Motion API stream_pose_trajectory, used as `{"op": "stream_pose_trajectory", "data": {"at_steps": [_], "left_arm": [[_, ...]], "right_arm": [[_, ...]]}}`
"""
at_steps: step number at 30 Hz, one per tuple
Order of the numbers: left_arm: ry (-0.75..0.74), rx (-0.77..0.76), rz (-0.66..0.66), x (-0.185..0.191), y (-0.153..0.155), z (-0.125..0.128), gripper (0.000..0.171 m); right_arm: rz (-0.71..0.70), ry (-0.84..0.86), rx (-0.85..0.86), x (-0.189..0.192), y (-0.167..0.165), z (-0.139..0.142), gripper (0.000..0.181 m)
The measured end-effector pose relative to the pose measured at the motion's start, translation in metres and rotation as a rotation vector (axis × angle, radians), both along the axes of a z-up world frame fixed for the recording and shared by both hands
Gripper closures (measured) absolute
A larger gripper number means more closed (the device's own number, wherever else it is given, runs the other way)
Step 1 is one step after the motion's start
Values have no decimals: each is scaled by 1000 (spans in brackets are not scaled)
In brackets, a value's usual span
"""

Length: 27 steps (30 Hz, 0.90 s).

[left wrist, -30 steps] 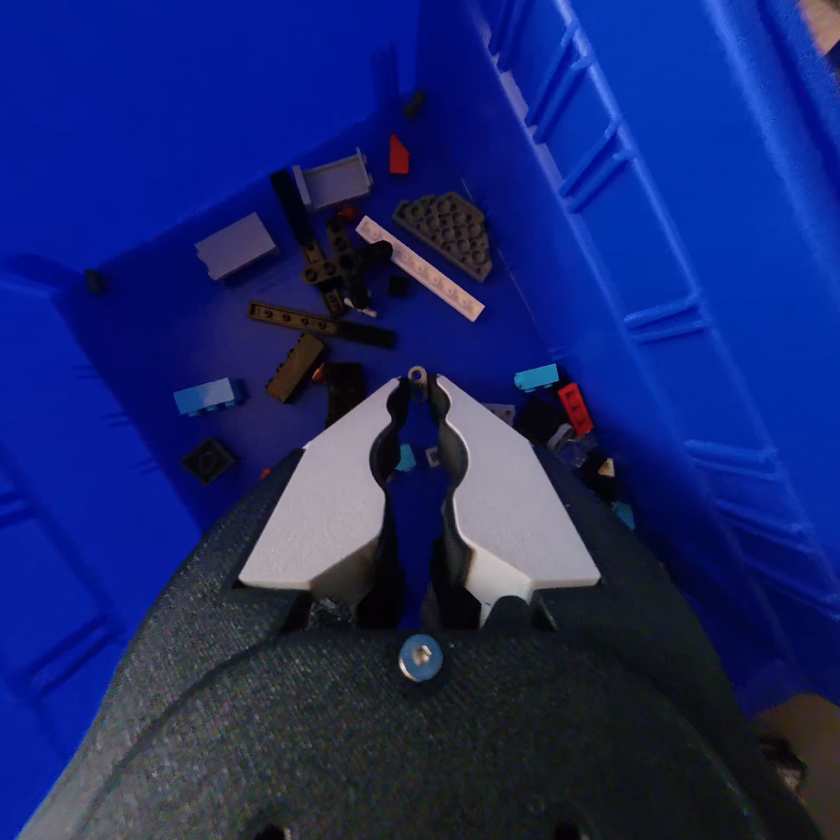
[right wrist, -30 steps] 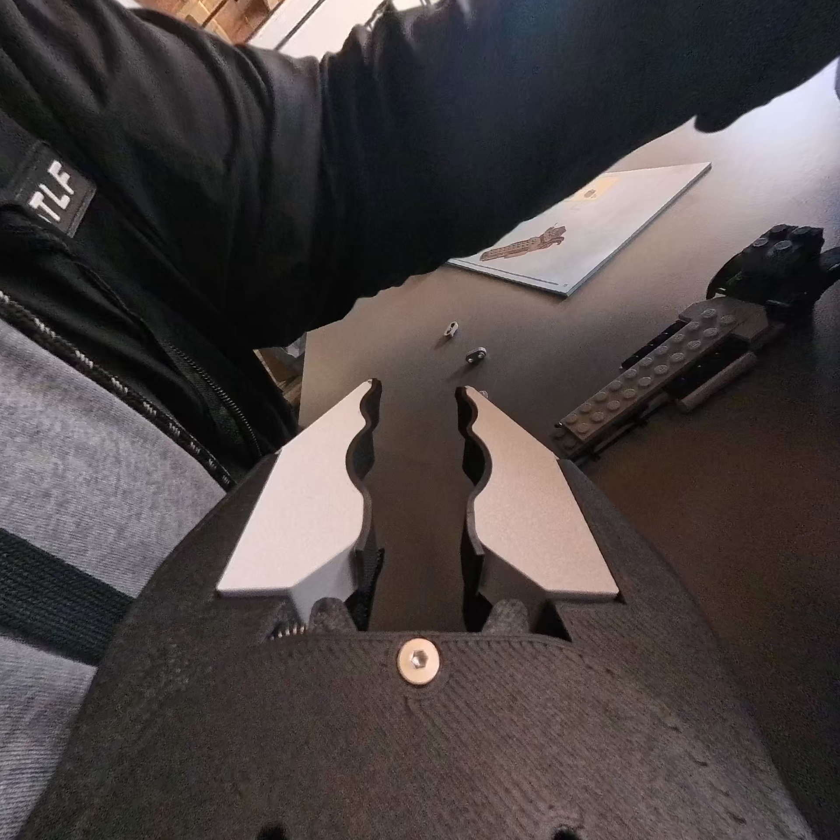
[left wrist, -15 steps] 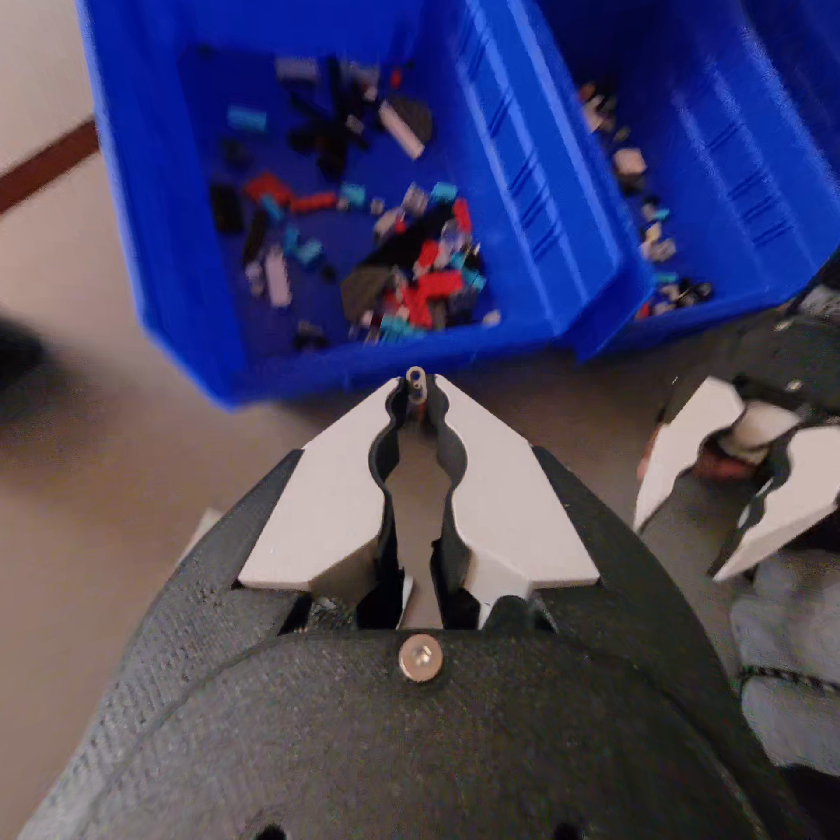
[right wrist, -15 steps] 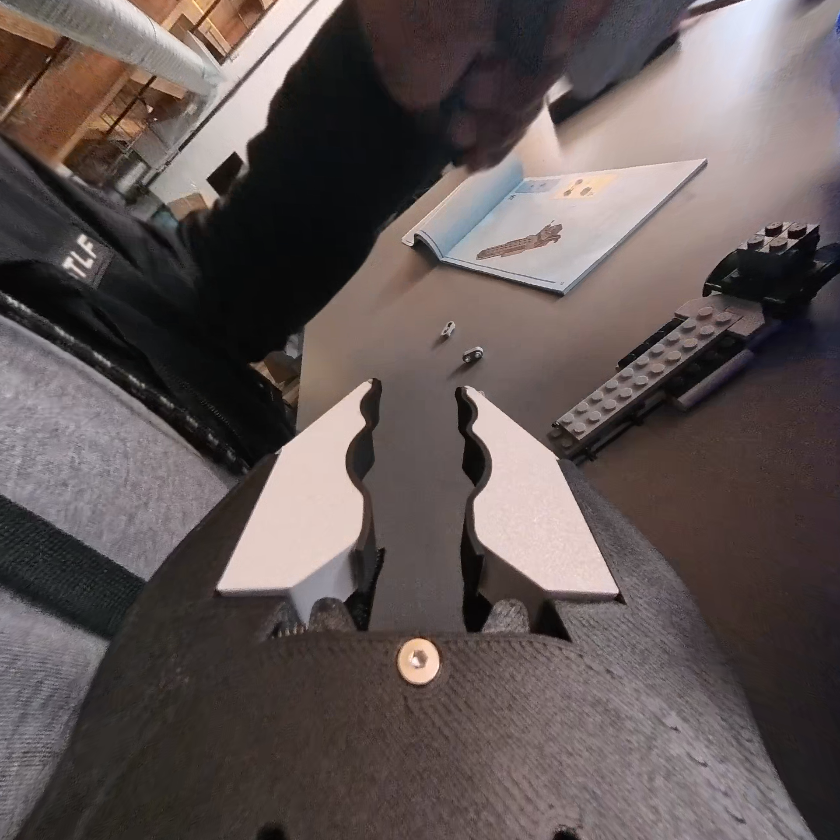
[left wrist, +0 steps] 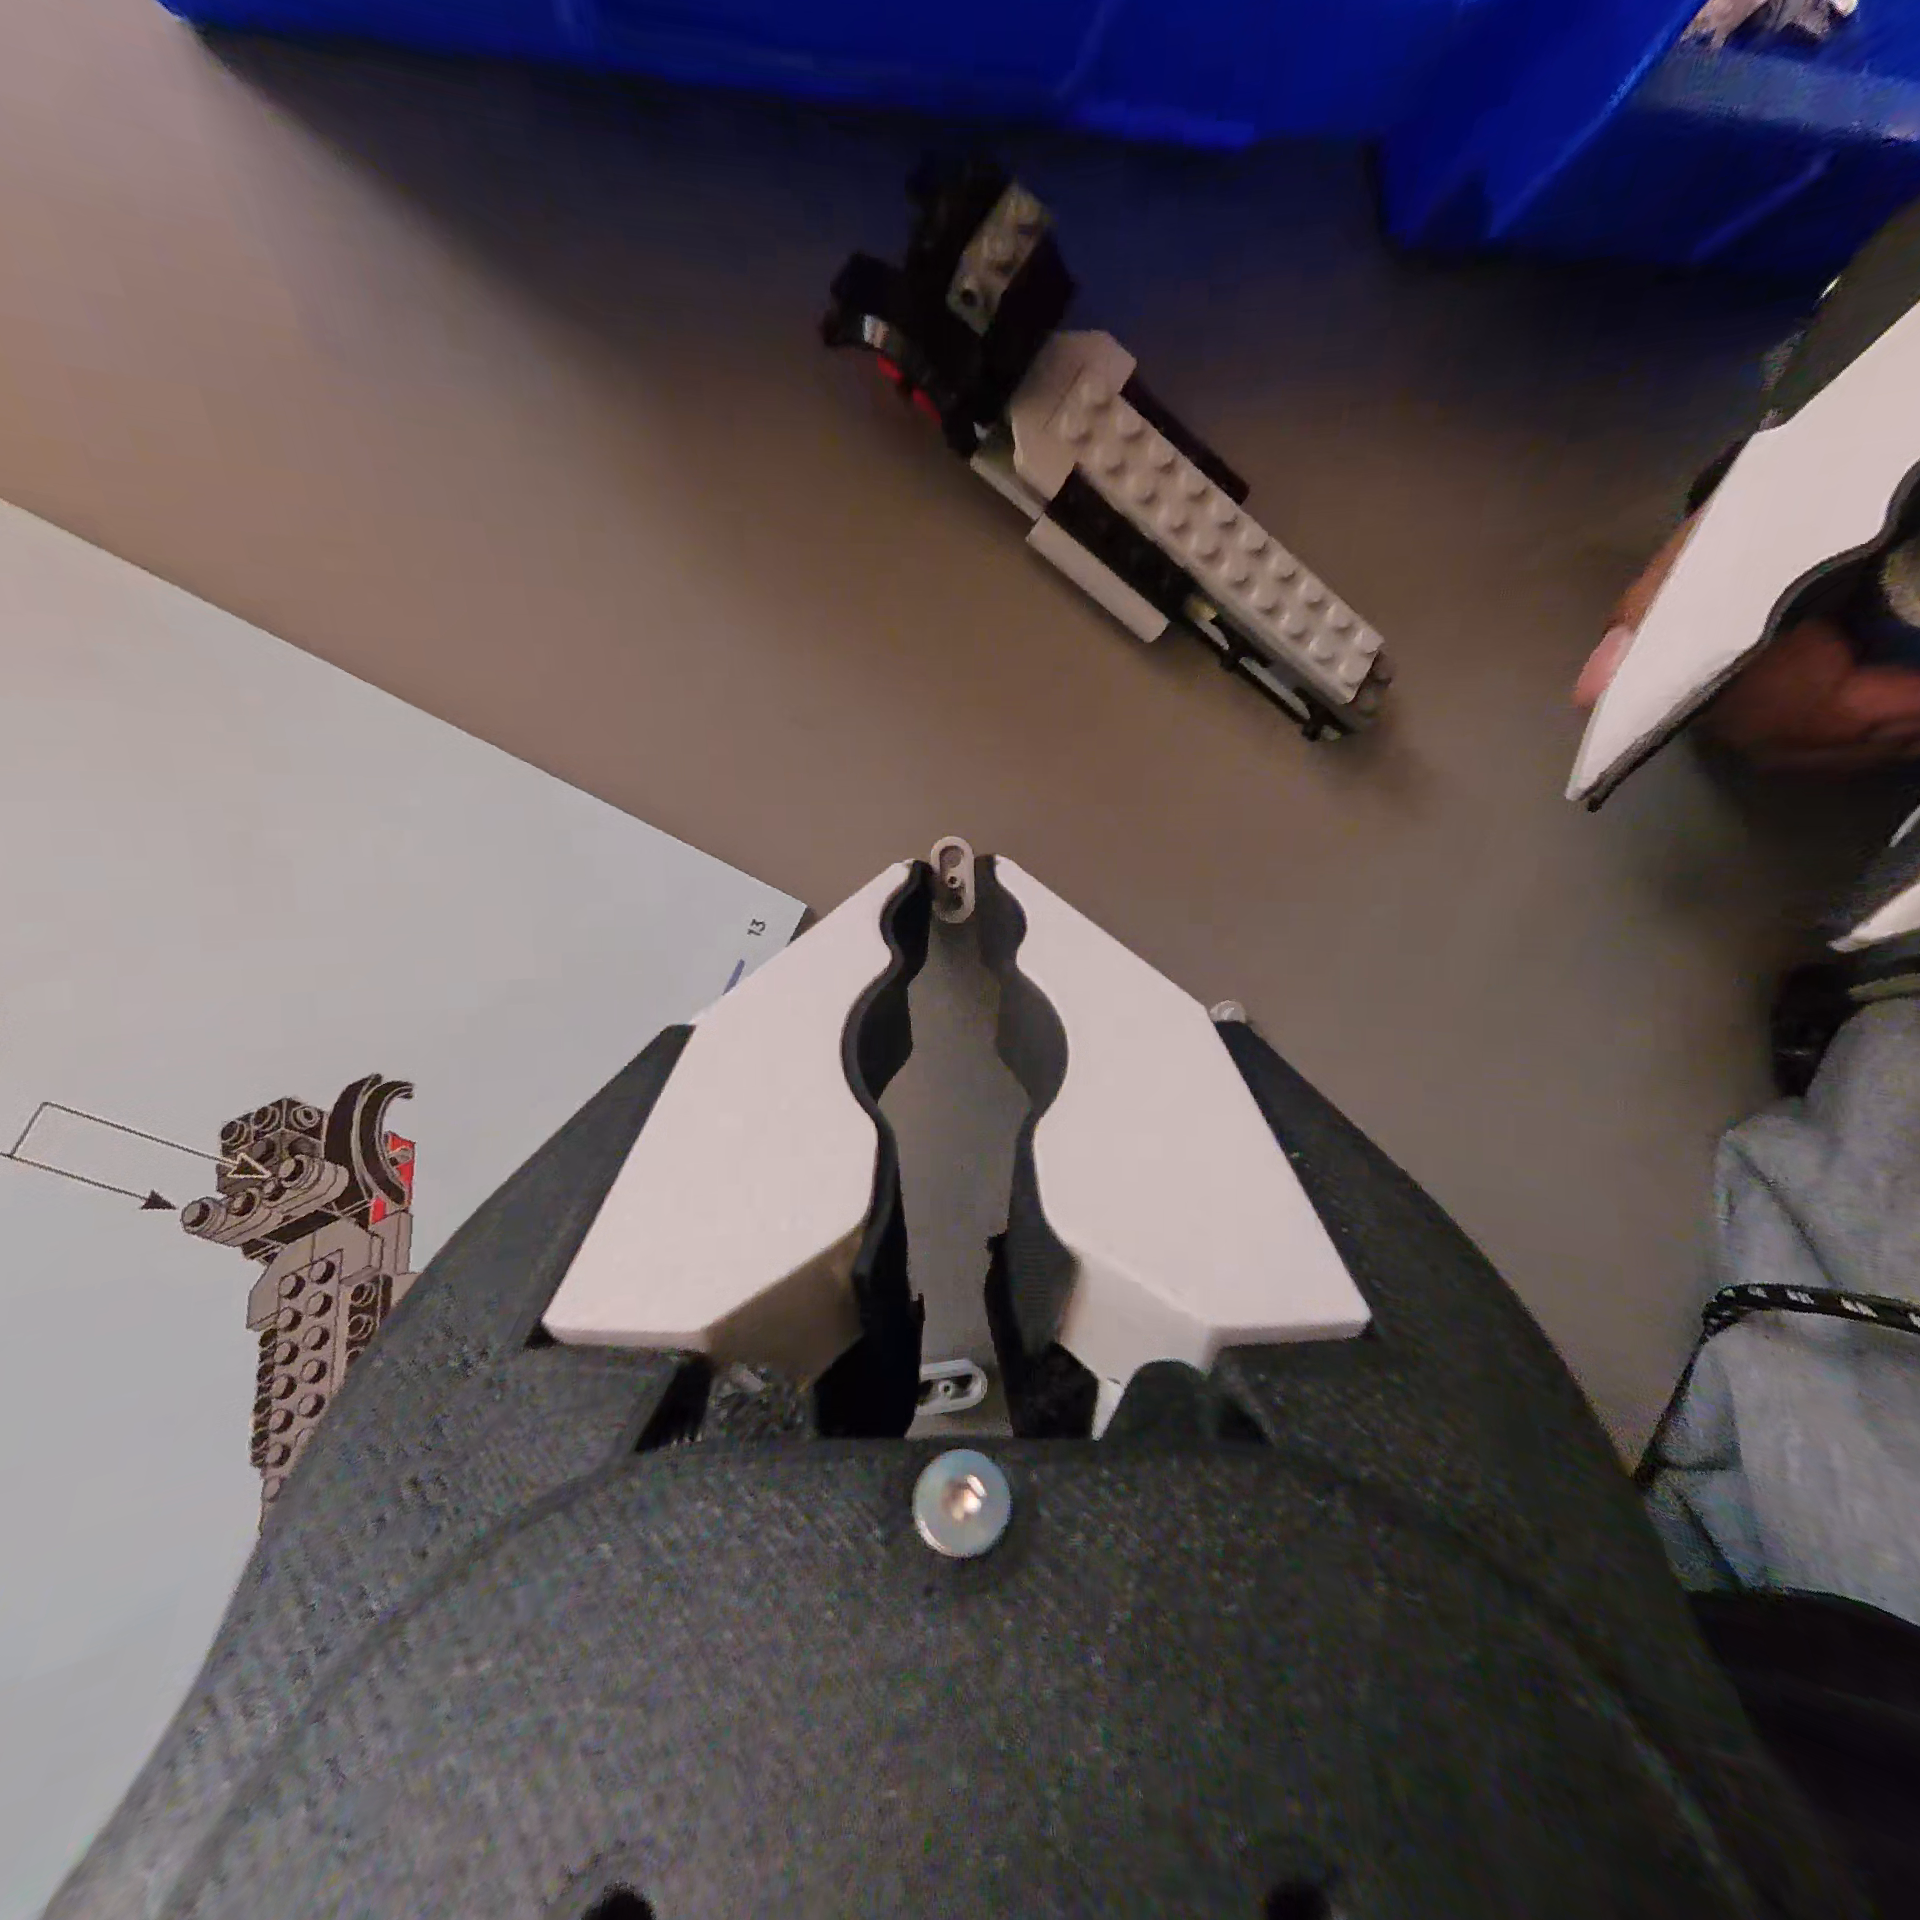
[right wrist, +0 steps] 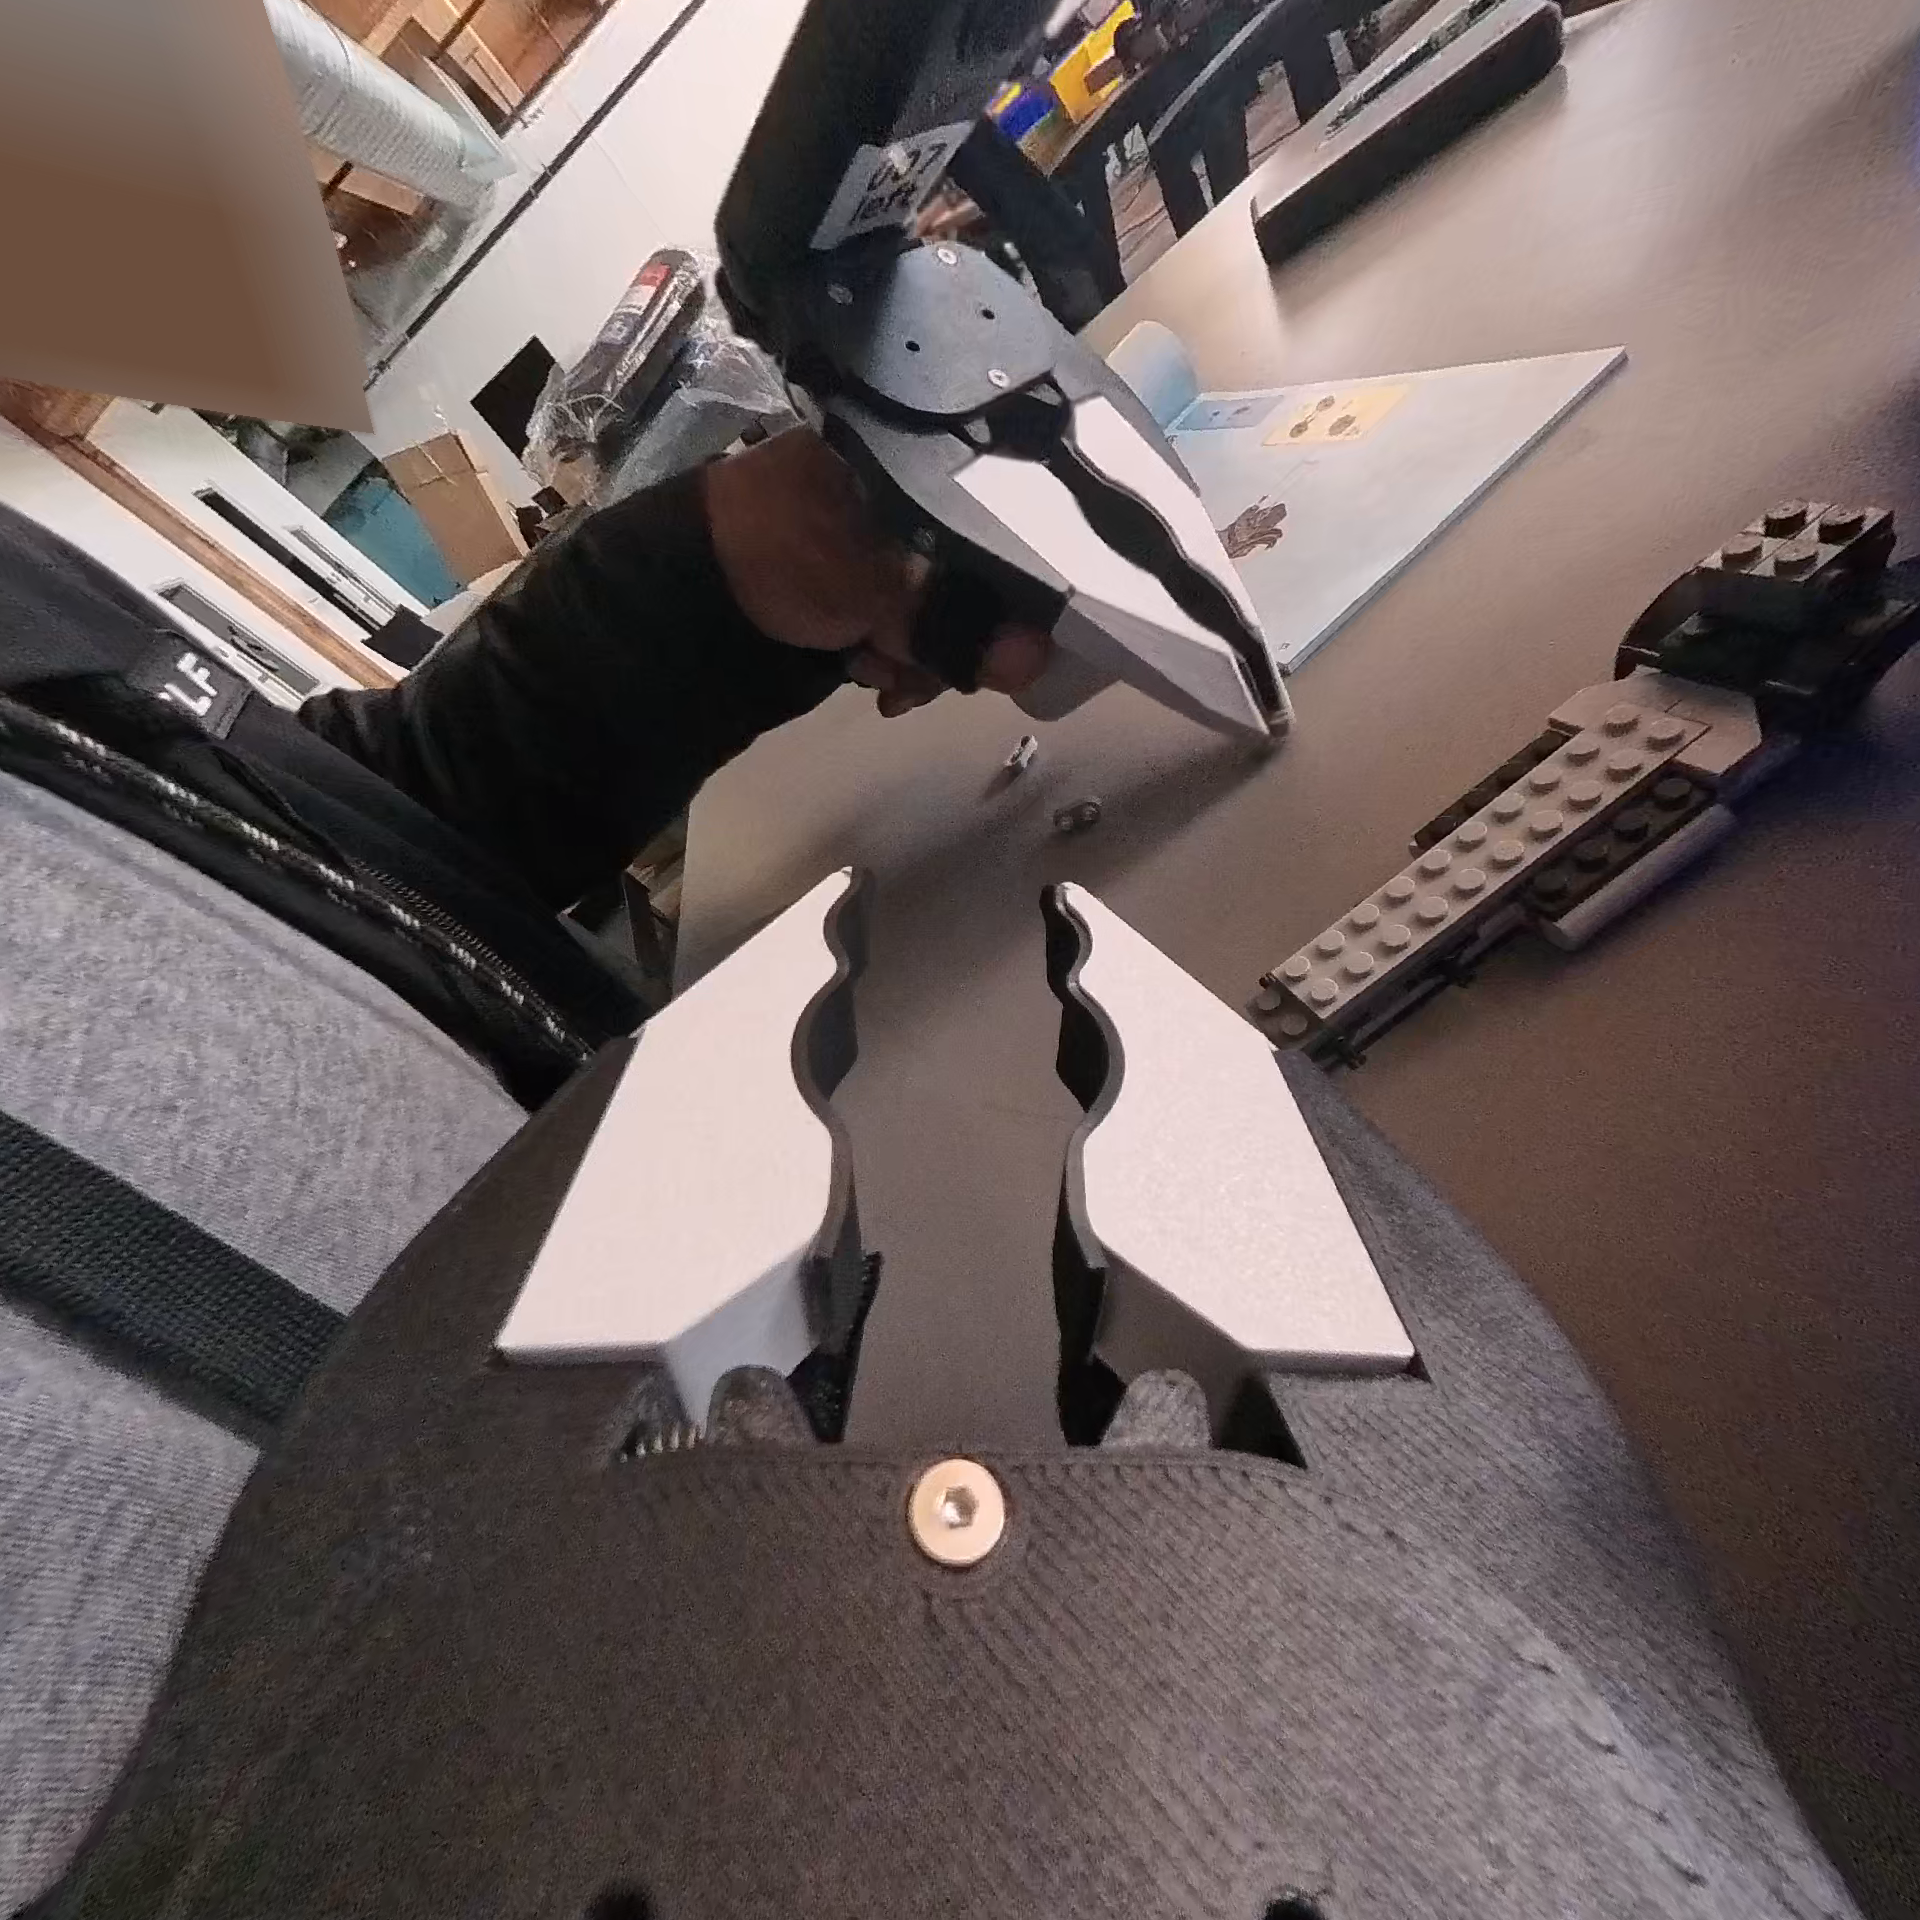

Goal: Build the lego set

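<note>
My left gripper (left wrist: 954, 864) is shut on a small grey lego piece (left wrist: 953, 891) that pokes out at its tips, held low over the brown table. It also shows in the right wrist view (right wrist: 1262, 717), tips down close to the table. The partly built grey and black lego model (left wrist: 1127, 468) lies ahead of it, and shows in the right wrist view (right wrist: 1538, 831) too. My right gripper (right wrist: 951, 904) is open and empty, low over the table. Its fingers (left wrist: 1756, 592) show at the right edge of the left wrist view.
The open instruction booklet (left wrist: 312, 831) lies left of my left gripper. Two small grey pieces (right wrist: 1023, 750) (right wrist: 1081, 816) lie on the table near the left gripper's tips. Blue bins (left wrist: 935, 52) stand beyond the model. A person's arm and torso (right wrist: 582, 675) are at the left.
My left gripper came out of the blue bin with the small grey piece and moved down over the table between booklet and model. My right gripper stayed open and nearly still.
</note>
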<state>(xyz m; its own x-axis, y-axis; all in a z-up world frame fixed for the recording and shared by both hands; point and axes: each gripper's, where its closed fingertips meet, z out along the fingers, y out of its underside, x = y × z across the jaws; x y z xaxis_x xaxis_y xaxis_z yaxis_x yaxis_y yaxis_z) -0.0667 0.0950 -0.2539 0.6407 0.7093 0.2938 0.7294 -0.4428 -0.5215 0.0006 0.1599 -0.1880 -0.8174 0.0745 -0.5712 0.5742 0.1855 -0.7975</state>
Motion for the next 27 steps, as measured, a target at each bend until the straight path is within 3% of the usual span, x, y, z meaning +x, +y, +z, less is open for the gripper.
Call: {"op": "stream_pose_trajectory", "data": {"at_steps": [8,14,19,22,27], "left_arm": [[-9,26,-39,1,5,9,152],[126,118,-65,-35,18,64,149],[243,170,-126,-91,53,101,149],[246,144,-182,-123,80,99,149],[187,56,-254,-168,122,71,148]], "right_arm": [[3,0,-7,1,0,1,147],[3,8,-6,1,0,1,147],[4,12,-7,2,1,2,146],[4,5,-11,1,1,2,146],[9,1,-16,2,1,3,146]]}}
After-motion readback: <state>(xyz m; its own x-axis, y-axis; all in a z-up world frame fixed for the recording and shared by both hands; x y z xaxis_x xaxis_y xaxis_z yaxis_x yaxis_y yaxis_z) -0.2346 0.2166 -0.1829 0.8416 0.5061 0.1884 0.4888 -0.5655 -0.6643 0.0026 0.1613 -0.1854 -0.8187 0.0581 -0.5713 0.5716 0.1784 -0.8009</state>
